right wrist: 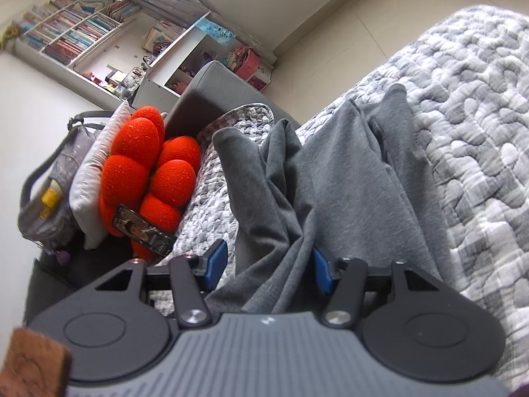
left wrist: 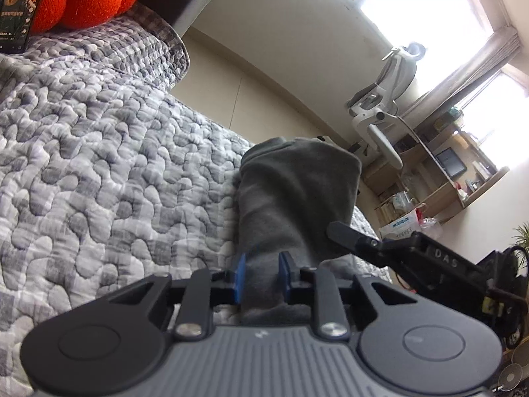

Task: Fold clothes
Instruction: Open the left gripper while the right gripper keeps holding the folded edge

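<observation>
A grey garment [left wrist: 297,182] lies on the quilted grey-and-white bedspread [left wrist: 99,165]. In the left wrist view it rises in a hump, and my left gripper [left wrist: 262,276] is shut on a bunched strip of it between the blue pads. A black finger [left wrist: 347,233] of my right gripper rests against the garment's right side. In the right wrist view the garment [right wrist: 347,182] spreads ahead in long folds. My right gripper [right wrist: 269,264] stands open around a bundle of that cloth. The right pad touches the cloth, and the left pad [right wrist: 216,261] stands apart from it.
A red knotted cushion [right wrist: 139,165] with a phone [right wrist: 142,231] leaning on it sits at the bed's head, beside a white pillow and a grey bag [right wrist: 43,198]. A bookshelf [right wrist: 76,29] stands behind. An office chair [left wrist: 383,99] and wooden shelves [left wrist: 446,172] stand past the bed's edge.
</observation>
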Tool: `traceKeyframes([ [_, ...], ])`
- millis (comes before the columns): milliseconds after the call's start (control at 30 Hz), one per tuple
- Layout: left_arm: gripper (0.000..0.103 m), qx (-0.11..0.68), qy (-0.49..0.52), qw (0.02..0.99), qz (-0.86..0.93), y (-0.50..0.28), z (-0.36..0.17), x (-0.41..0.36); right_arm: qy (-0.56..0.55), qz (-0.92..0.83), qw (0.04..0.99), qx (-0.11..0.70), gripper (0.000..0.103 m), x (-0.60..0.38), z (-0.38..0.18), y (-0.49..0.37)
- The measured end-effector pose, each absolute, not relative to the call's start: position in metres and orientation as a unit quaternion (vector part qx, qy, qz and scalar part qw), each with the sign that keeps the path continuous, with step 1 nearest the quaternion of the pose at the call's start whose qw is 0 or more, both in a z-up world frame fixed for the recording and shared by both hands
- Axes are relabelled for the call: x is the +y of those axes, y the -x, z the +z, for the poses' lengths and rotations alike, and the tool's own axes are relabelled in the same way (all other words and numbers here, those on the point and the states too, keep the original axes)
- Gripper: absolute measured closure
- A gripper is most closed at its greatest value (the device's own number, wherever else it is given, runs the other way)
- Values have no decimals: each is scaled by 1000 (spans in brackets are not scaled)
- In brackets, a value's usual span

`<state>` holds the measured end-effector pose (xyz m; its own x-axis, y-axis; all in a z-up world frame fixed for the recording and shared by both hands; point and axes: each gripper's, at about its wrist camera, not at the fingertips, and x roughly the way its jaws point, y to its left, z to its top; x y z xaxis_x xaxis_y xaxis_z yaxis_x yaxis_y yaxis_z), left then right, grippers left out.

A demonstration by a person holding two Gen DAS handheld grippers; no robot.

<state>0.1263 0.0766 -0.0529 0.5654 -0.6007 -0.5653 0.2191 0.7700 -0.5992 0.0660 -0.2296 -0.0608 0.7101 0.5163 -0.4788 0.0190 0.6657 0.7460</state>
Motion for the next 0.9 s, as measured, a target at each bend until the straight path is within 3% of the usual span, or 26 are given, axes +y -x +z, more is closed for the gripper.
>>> traceKeyframes([
  [67,81,390,225,860,-239,-124,-55,71,-358,139,856,347,56,-223,-59,-64],
  [133,81,376,218,869,-238,-121,-52,70,-336,134,867,345,81,-217,-58,-64],
  [233,81,353,219,879,-234,-117,-48,71,-337,137,868,339,86,-218,-58,-63],
  [600,81,288,208,900,-254,-105,-32,67,-562,187,742,315,87,-284,-74,-67],
  [900,81,273,170,896,-305,-95,-34,42,-625,184,690,316,87,-318,-88,-63],
])
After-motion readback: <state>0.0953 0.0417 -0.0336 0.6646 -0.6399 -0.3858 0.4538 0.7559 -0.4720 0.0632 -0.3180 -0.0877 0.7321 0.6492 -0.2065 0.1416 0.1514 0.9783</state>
